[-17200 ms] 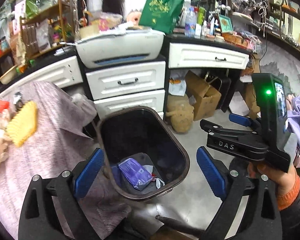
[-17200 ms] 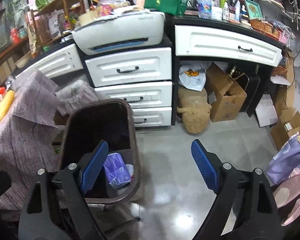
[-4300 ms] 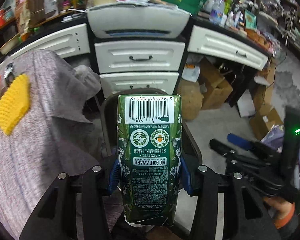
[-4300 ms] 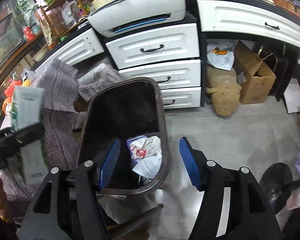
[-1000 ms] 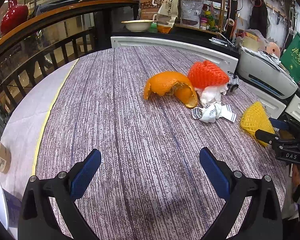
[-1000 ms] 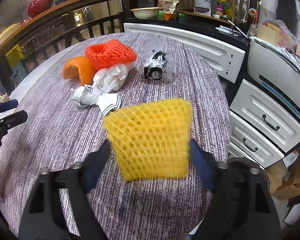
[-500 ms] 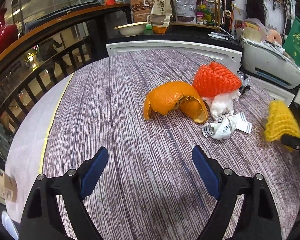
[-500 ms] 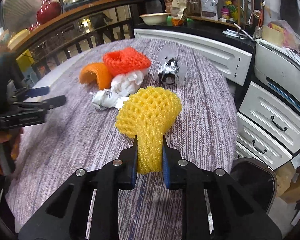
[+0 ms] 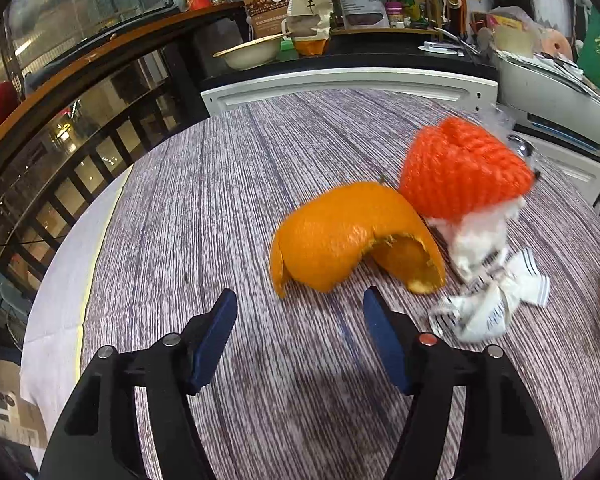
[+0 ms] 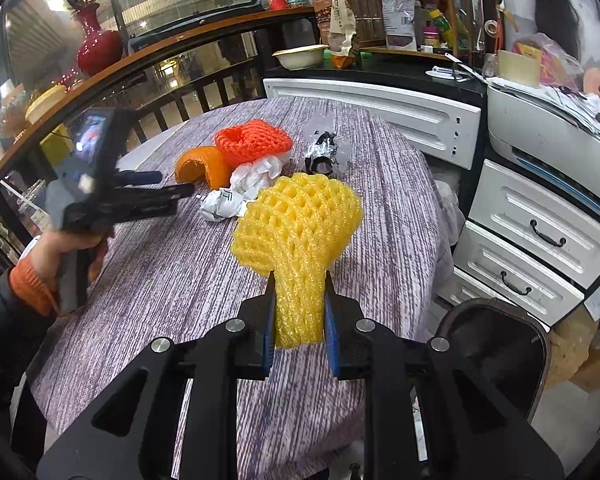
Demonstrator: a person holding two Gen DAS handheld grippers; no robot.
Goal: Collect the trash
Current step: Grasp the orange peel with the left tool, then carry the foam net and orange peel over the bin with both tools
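While the right tool (image 10: 298, 320) is clamped on the narrow end of a yellow foam net (image 10: 297, 236) and holds it above the striped surface (image 10: 171, 280), the left tool (image 9: 297, 334) hangs with its blue pads spread apart over the same cloth, gripping nothing. Just ahead of the left tool lies an orange peel (image 9: 348, 236), touching an orange foam net (image 9: 460, 172) that sits on crumpled white paper (image 9: 488, 308). Beyond them lies what looks like a scrap of clear wrapper (image 10: 326, 152), though blur makes it hard to tell. A dark trash bin (image 10: 500, 356) stands on the floor beside the surface, below white drawers (image 10: 536, 248).
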